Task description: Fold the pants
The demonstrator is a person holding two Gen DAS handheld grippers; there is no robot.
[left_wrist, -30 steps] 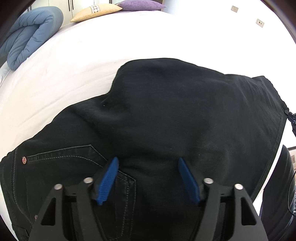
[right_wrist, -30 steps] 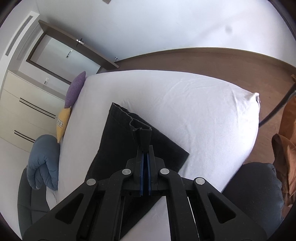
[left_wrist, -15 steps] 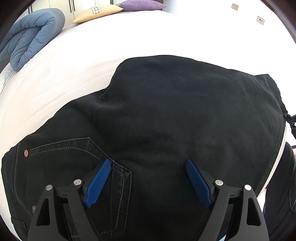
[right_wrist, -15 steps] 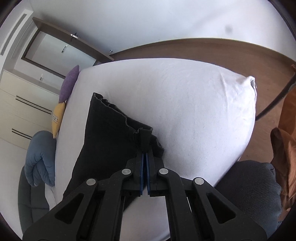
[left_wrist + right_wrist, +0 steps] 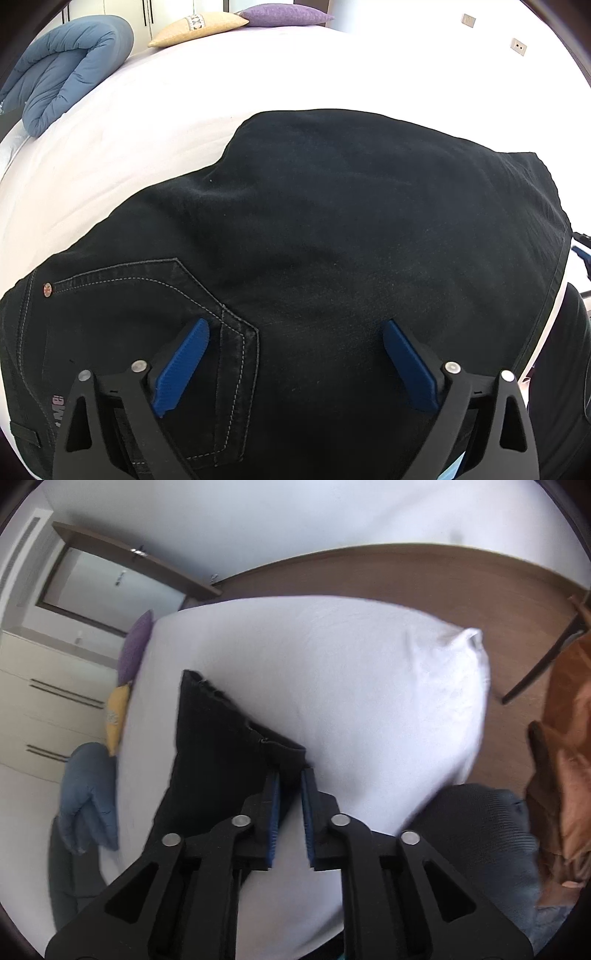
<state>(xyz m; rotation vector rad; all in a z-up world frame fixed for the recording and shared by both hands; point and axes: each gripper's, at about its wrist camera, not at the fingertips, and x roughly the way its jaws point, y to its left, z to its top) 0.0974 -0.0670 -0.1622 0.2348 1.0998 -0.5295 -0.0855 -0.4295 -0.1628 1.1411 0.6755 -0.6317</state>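
Note:
Black pants (image 5: 332,240) lie folded on the white bed (image 5: 184,110), filling the left wrist view; a stitched back pocket (image 5: 147,295) shows at the lower left. My left gripper (image 5: 295,332) hovers over the pants, wide open and empty. In the right wrist view the pants' leg end (image 5: 221,746) lies flat on the bed (image 5: 369,701). My right gripper (image 5: 290,779) sits at the hem corner with its blue pads (image 5: 273,812) a little apart, holding nothing.
A rolled blue duvet (image 5: 66,70), a beige pillow (image 5: 199,26) and a purple pillow (image 5: 284,14) lie at the bed's far end. Wooden floor (image 5: 406,579), a door and drawers surround the bed. Brown fabric (image 5: 569,757) hangs at the right.
My right gripper opened and let go of the pants' hem, which now rests on the bed. My left gripper opened wider and drew back slightly.

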